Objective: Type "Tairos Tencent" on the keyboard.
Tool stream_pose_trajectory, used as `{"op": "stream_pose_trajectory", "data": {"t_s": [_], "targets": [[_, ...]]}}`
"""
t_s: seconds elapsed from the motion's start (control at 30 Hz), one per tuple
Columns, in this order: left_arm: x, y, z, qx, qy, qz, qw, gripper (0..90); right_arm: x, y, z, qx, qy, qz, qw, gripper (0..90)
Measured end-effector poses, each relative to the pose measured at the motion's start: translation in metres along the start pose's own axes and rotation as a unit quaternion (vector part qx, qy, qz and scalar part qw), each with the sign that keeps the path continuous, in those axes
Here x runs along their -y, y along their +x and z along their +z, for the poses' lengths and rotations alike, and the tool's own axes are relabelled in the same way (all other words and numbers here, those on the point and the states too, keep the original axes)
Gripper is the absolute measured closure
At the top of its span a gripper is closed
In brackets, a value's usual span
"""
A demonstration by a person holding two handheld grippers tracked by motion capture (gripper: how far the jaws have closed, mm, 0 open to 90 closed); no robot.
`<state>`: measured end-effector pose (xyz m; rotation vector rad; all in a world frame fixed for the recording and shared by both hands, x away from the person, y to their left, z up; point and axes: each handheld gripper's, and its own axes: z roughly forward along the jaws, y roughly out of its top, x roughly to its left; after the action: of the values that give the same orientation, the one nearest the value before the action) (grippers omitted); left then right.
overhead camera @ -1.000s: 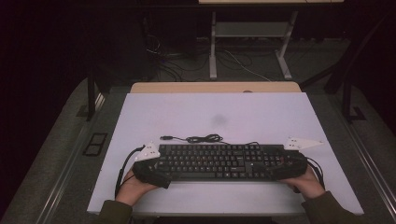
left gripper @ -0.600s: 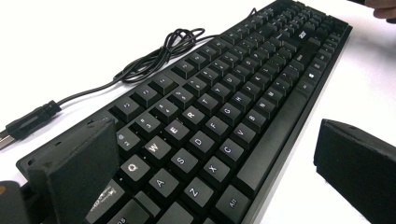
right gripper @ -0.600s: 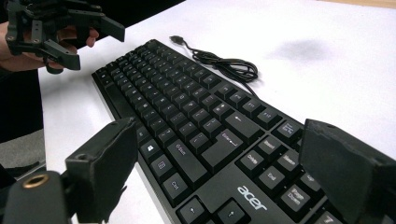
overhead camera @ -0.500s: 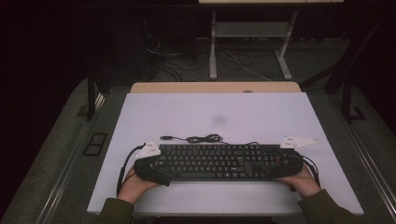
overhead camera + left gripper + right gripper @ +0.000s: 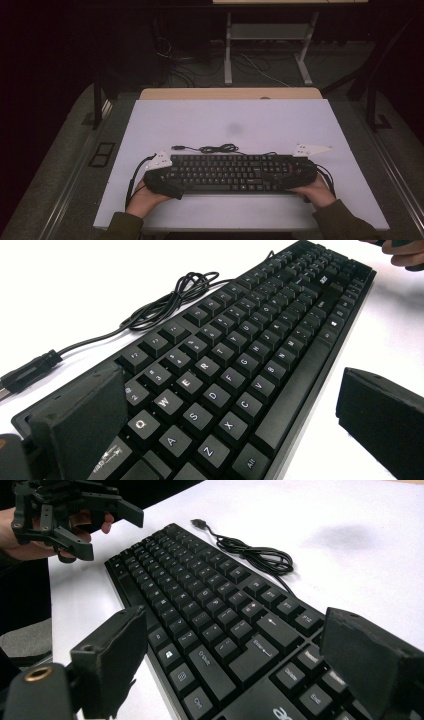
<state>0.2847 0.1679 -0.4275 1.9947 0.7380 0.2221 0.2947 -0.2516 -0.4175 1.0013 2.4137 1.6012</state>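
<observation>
A long, flat black plastic keyboard (image 5: 230, 172) lies lengthwise along the near half of the pale, smooth table (image 5: 210, 125), its square matte keys printed with white letters. Its thin black cable (image 5: 217, 148) runs from the far edge, bunches into a loose coil on the table just behind it and ends in a small plug to the left. The left gripper (image 5: 162, 182) sits at the keyboard's left end, its blocky, dull black jaws spread apart, one over the far-left corner keys and the other off the near edge. The right gripper (image 5: 295, 175) is at the right end, its jaws likewise spread wide across the keyboard's width without clamping it. Each gripper carries a pale triangular plate, and a hand holds each from the near side.
</observation>
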Motion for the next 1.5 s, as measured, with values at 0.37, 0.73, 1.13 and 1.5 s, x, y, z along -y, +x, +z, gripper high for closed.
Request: {"op": "stream_pose_trajectory", "data": {"t_s": [0.37, 0.73, 1.13, 1.5], "targets": [[-0.001, -0.001, 0.0, 0.0, -0.003, -0.002, 1.0, 0.0, -0.004, 0.002, 0.013, -0.012, 0.009, -0.008, 0.9999, 11.7], [0.0, -0.002, 0.0, 0.002, 0.001, -0.001, 1.0, 0.0, -0.009, 0.004, 0.025, -0.026, 0.023, -0.018, 0.9992, 20.8], [0.0, -0.003, 0.001, 0.002, 0.004, 0.002, 1.0, 0.0, -0.013, 0.006, 0.034, -0.042, 0.033, -0.027, 0.9982, 33.5], [0.0, -0.005, 0.0, 0.001, 0.007, 0.007, 1.0, 0.0, -0.012, 0.009, 0.034, -0.044, 0.047, -0.041, 0.9971, 58.2]]}}
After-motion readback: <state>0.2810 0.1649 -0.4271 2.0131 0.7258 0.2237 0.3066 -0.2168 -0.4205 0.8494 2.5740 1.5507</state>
